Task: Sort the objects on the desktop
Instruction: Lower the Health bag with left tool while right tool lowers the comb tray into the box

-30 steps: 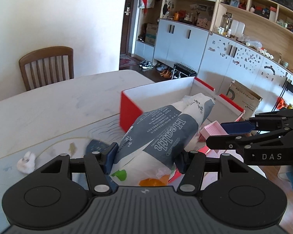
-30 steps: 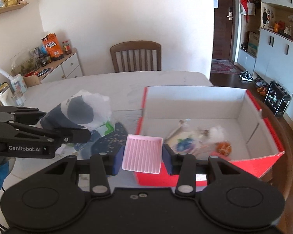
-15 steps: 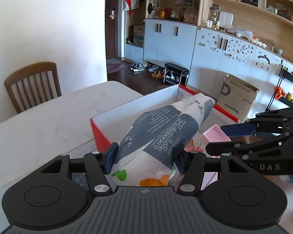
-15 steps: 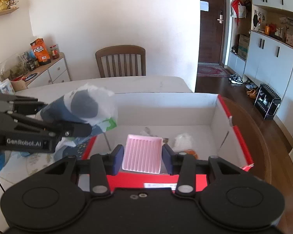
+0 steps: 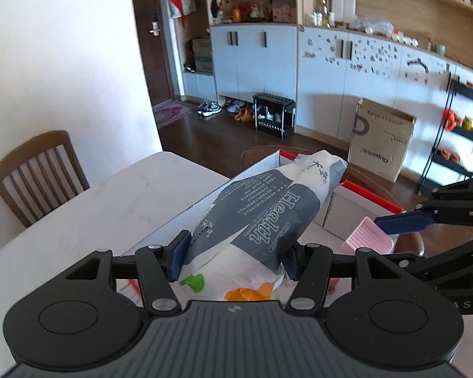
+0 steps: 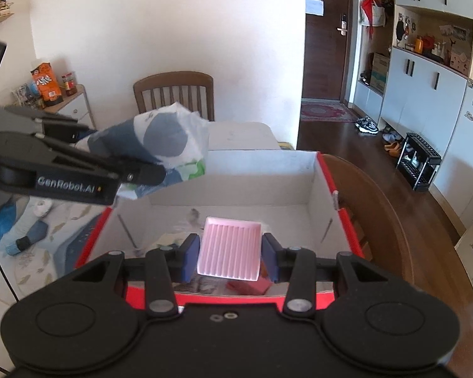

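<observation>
The left gripper (image 5: 233, 256) pinches a grey-and-white plastic bag (image 5: 267, 217) between its blue pads; the bag is held in the air above the near corner of the red-edged cardboard box (image 6: 326, 170). Printed on the bag is the word "Health", with lines of small characters too fine to read. The left gripper's side bears the marking "GenRobot.AI", legible in the right wrist view.

The right gripper (image 6: 230, 256) is clamped on a pink ribbed tray (image 6: 228, 249), held tilted over the box interior. Its body shows the letters "A S" at the edge of the left wrist view.

The box sits on a white table (image 5: 88, 217). On the floor beyond stands a brown carton (image 5: 381, 148) with printing that cannot be made out.
</observation>
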